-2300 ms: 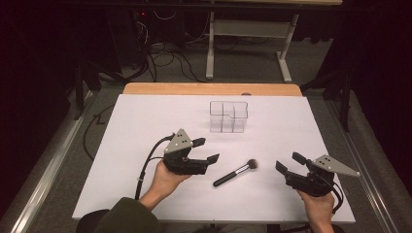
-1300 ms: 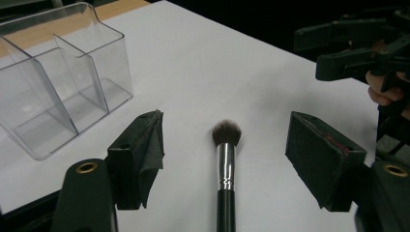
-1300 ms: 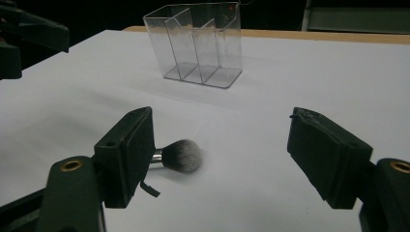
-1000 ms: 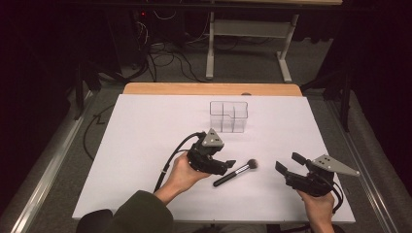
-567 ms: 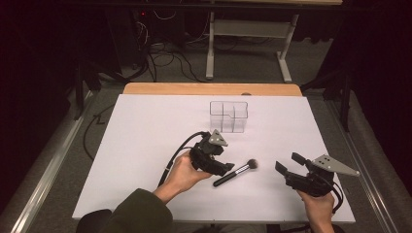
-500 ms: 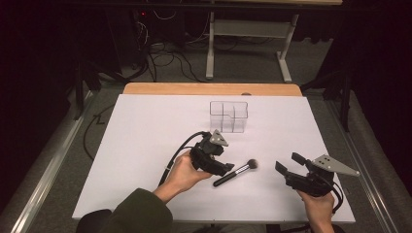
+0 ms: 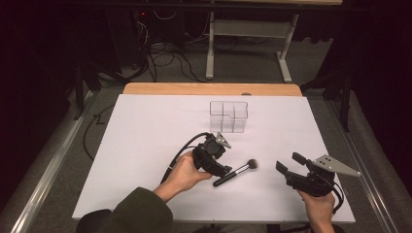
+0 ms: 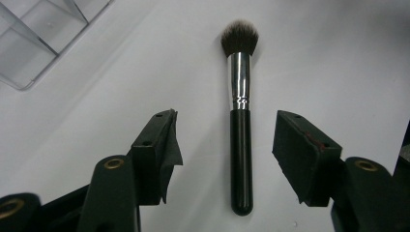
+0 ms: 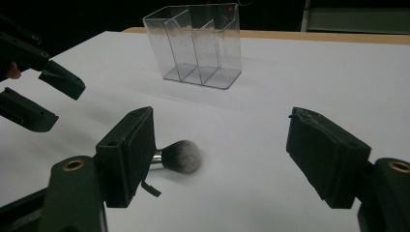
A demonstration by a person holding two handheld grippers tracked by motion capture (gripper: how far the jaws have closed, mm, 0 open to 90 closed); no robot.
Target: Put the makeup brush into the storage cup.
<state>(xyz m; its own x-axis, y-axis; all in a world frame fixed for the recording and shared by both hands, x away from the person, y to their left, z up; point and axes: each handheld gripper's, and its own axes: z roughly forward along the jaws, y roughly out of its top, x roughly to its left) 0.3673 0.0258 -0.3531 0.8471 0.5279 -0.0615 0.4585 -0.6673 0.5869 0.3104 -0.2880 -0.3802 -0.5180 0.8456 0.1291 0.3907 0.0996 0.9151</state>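
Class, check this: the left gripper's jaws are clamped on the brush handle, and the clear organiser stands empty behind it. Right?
Not clamped. In the left gripper view the left gripper has its jaws either side of the brush handle, with gaps. They have just been closing. The organiser is empty.

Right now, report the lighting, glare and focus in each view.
High view: white table brightly lit, surroundings dark. Left gripper view: makeup brush sharp, glare on its ferrule, left gripper jaws soft-edged. Right gripper view: brush bristles slightly soft, clear organizer catches faint reflections, right gripper blurred up close.

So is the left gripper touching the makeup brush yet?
Apart. In the left gripper view the makeup brush lies between the left gripper pads, which have been closing, with white table on both sides.
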